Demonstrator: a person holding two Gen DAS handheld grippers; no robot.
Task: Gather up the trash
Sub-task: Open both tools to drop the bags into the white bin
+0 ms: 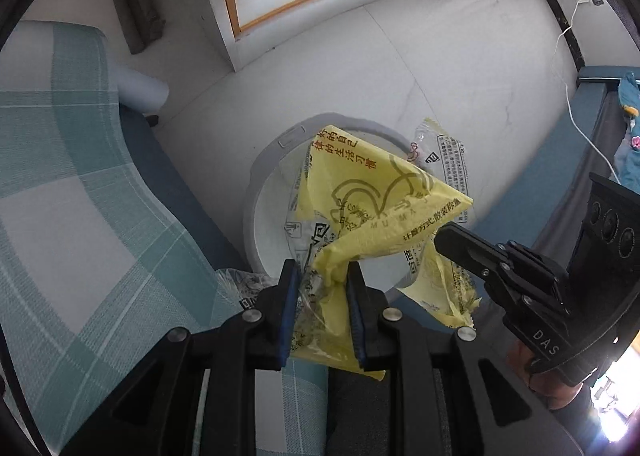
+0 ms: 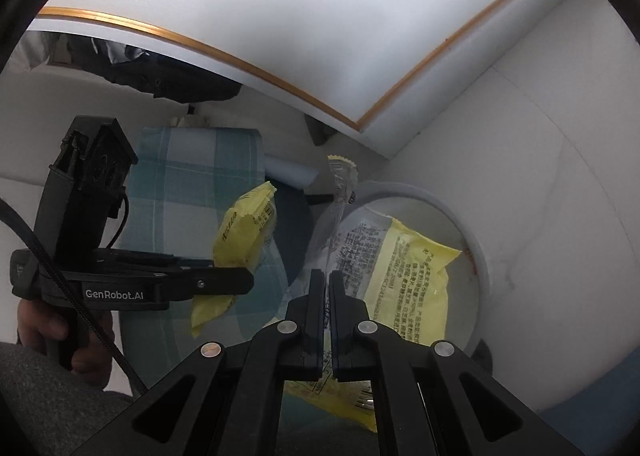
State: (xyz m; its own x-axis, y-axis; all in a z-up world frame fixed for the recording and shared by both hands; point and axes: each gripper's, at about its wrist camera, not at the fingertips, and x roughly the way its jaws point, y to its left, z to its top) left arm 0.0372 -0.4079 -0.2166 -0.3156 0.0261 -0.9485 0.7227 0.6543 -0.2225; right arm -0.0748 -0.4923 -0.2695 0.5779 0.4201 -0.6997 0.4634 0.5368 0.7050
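My left fingers pinched a crumpled yellow wrapper, and my right gripper was closed on a second wrapper, yellow with a clear printed end. I held both above the open white bin on the pale floor, beside a checked blue-green cushion. The left gripper kept its wrapper partly over the bin's mouth.

Two wrappers over the bin, chair to the left

In the left wrist view the bin sits at frame centre on the floor, with one wrapper above it, the chair at left, and the cable at right. In the right wrist view the other wrapper hangs over the bin.
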